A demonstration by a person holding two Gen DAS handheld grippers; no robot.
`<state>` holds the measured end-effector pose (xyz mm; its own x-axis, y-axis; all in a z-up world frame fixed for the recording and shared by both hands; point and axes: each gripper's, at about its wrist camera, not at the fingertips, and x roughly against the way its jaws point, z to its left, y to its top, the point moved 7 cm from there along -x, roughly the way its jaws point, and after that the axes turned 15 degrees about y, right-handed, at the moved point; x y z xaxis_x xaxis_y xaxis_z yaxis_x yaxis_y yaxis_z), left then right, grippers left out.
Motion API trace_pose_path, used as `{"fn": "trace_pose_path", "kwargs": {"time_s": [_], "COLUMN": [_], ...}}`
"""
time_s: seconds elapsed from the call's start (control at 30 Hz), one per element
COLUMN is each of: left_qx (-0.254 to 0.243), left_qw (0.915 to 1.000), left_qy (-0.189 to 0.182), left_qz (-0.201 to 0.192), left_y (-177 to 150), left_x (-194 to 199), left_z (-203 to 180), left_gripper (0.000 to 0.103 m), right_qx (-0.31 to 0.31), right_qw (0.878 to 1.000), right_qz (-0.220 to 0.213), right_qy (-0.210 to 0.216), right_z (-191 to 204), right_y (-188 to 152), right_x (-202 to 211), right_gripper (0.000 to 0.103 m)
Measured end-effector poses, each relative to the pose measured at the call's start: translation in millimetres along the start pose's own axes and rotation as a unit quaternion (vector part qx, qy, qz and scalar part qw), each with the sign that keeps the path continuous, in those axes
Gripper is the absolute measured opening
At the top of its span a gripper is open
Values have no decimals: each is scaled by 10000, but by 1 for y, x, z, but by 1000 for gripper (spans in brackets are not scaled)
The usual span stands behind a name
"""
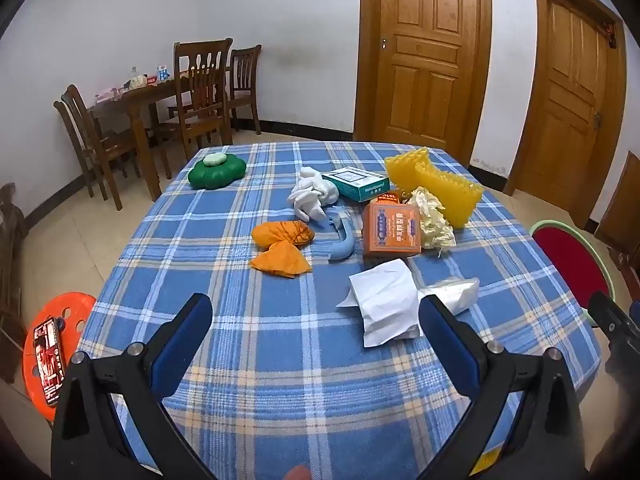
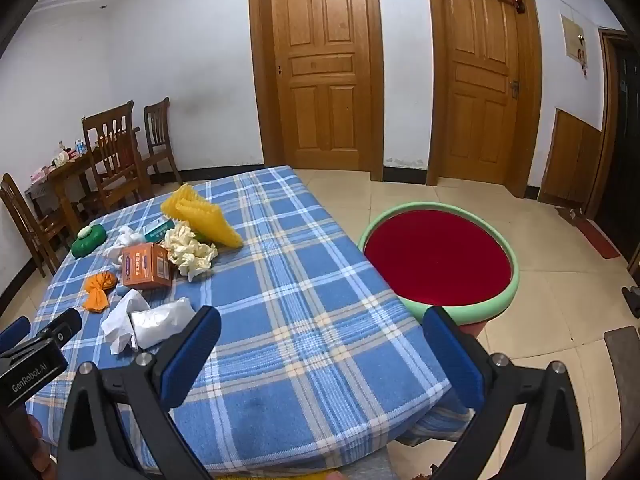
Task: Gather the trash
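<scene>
Trash lies on the blue plaid tablecloth (image 1: pixel 280 360): a white paper sheet (image 1: pixel 384 304), a clear plastic bag (image 1: pixel 456 290), an orange wrapper (image 1: pixel 282 246), a white crumpled tissue (image 1: pixel 310 194), a cream crumpled paper (image 1: pixel 434 218), an orange box (image 1: pixel 392 230), a teal box (image 1: pixel 356 182) and yellow foam netting (image 1: pixel 436 184). My left gripper (image 1: pixel 316 320) is open and empty, just short of the white paper. My right gripper (image 2: pixel 322 332) is open and empty over the table's right edge (image 2: pixel 304 280), beside a green-rimmed red basin (image 2: pixel 438 258). The paper (image 2: pixel 120 318) and bag (image 2: pixel 160 320) lie left of it.
A green flower-shaped dish (image 1: pixel 218 172) and a blue plastic piece (image 1: pixel 342 240) lie on the cloth. An orange stool with a phone (image 1: pixel 50 354) stands left of the table. A wooden dining table with chairs (image 1: pixel 160 104) stands by the far wall. Two wooden doors (image 1: pixel 424 52) are behind.
</scene>
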<state>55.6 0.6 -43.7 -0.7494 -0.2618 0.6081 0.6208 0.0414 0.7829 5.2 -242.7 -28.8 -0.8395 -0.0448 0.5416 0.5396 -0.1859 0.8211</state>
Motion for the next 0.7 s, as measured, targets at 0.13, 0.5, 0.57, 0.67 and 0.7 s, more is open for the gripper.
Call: {"fn": "trace_pose_path", "kwargs": {"time_s": [0.13, 0.5, 0.57, 0.67, 0.7], "left_qx": [-18, -26, -12, 11, 27], "left_qw": [10000, 10000, 10000, 10000, 10000], "left_qy": [18, 5, 5, 2, 1], "left_qz": [-32, 2, 6, 32, 51], "left_y": [0, -5, -6, -4, -2], "left_x": [1, 0, -3, -4, -5], "left_z": [0, -1, 0, 1, 2], "left_gripper": [102, 102, 102, 102, 102], "right_qx": [57, -2, 10, 5, 5], "right_qw": [9999, 9999, 9999, 9999, 9999], "right_qz": [88, 147, 152, 156, 156], "right_qy": [-56, -55, -66, -67, -68], "right_z": [1, -2, -2, -2, -2], "right_y": [0, -4, -3, -3, -3], "right_x": [0, -5, -3, -3, -3], "right_gripper": [103, 103, 103, 103, 103]}}
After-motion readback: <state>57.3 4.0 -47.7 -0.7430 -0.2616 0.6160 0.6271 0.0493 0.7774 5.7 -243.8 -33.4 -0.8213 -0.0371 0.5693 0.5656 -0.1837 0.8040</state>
